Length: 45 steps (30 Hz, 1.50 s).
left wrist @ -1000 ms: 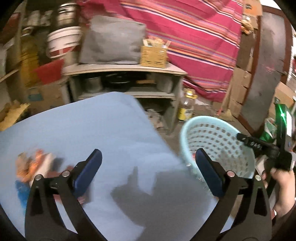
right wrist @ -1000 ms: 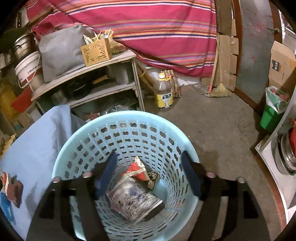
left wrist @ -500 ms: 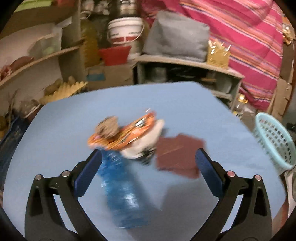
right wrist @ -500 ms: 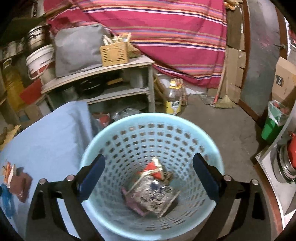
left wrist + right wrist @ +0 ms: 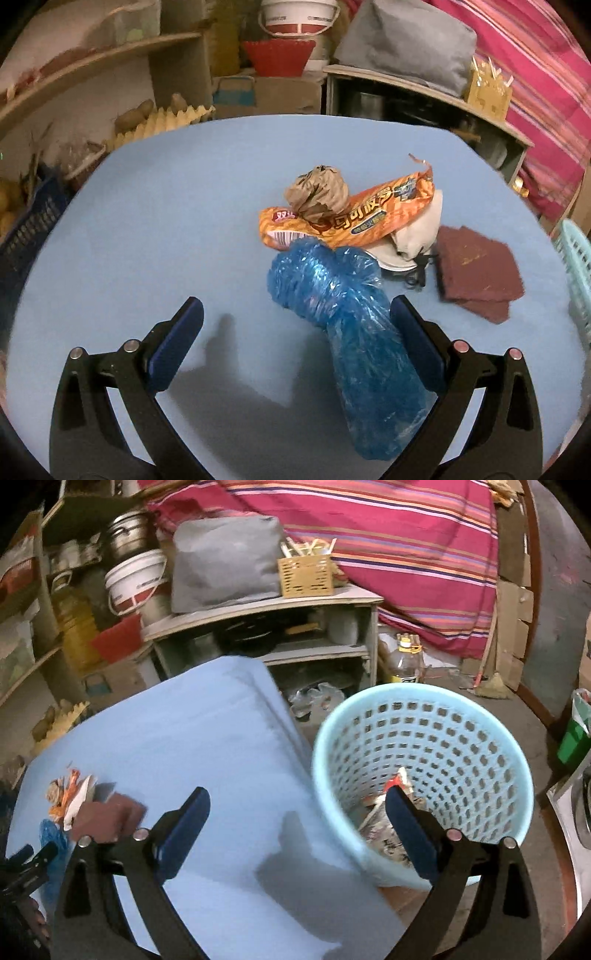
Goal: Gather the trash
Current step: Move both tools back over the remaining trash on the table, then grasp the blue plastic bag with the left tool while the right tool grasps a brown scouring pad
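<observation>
Warm, dim indoor light is falling from above and behind, casting soft grey shadows of both tools onto the blue tablecloth (image 5: 155, 229). The blue plastic bag (image 5: 354, 332) is glinting with small highlights. The 2 fisheye views are bending shelves and walls at the edges, with black corners. The right view is smearing the basket (image 5: 424, 771) rim and the trash at left.

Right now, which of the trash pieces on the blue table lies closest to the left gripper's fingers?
The crumpled blue plastic bag: it reaches between the open left gripper fingers, beside the right one. The orange snack wrapper, brown paper ball and dark red pads lie farther.
</observation>
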Motion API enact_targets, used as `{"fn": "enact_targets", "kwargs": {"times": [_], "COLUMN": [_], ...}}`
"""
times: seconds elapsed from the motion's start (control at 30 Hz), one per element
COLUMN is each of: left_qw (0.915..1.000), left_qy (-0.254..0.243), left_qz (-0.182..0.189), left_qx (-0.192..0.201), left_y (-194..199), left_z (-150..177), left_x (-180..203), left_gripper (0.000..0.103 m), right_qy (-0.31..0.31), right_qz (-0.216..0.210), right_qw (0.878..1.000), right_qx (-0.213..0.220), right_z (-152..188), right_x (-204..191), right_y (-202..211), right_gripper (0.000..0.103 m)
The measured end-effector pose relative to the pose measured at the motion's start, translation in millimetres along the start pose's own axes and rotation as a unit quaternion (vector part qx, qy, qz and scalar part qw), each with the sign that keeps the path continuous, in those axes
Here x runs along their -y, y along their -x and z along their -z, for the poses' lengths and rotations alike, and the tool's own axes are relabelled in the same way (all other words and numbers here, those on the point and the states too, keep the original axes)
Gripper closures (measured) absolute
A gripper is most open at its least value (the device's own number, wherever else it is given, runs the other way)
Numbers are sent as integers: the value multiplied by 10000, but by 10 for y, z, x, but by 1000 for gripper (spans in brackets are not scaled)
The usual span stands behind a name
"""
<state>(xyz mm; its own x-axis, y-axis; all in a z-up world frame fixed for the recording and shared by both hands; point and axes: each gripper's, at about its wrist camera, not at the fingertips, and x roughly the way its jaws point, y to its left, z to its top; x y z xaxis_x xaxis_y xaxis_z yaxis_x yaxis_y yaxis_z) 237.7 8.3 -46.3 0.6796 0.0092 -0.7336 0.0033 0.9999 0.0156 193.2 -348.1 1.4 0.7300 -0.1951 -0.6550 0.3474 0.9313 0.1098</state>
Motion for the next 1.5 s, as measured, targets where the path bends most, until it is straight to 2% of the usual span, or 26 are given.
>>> {"fn": "enact_targets", "kwargs": {"times": [0.1,0.17,0.23,0.4,0.53,0.73,0.93,1.3,1.37,1.4,1.5], "left_qw": [9996,9995,9987,9981,9982,9984,9986,9980,9979,9978,9977], "left_qy": [-283,-244,-242,-281,-146,-123,114,180,218,230,237], "left_qz": [-81,182,413,514,577,381,289,328,343,357,375], "left_qx": [28,-42,-163,-182,51,392,426,516,509,505,519], "left_y": [-30,-46,-87,-82,106,272,247,301,306,303,307], "left_z": [-8,-31,-39,-49,-86,-128,-137,-147,-142,-146,-157], "left_x": [23,6,-25,-111,-262,-489,-779,-805,-801,-800,-773], "left_gripper": [8,25,49,65,66,66,66,66,66,66,66], "right_qy": [103,143,256,722,1038,1248,1442,1434,1447,1501,1628], "right_qz": [66,72,62,-61,-190,-424,-502,-338,-374,-411,-431], "right_qw": [9999,9999,9996,9974,9944,9912,9880,9874,9872,9864,9845], "right_qx": [-54,-62,-50,-2,13,-101,-255,-583,-549,-521,-485], "right_z": [53,89,141,282,392,503,646,629,624,624,628], "right_x": [-185,-305,-478,-941,-1301,-1715,-2030,-2147,-2146,-2157,-2178], "right_y": [-29,-31,-19,41,71,29,-39,-287,-280,-267,-255], "right_gripper": [9,9,9,9,9,9,9,10,11,18,18]}}
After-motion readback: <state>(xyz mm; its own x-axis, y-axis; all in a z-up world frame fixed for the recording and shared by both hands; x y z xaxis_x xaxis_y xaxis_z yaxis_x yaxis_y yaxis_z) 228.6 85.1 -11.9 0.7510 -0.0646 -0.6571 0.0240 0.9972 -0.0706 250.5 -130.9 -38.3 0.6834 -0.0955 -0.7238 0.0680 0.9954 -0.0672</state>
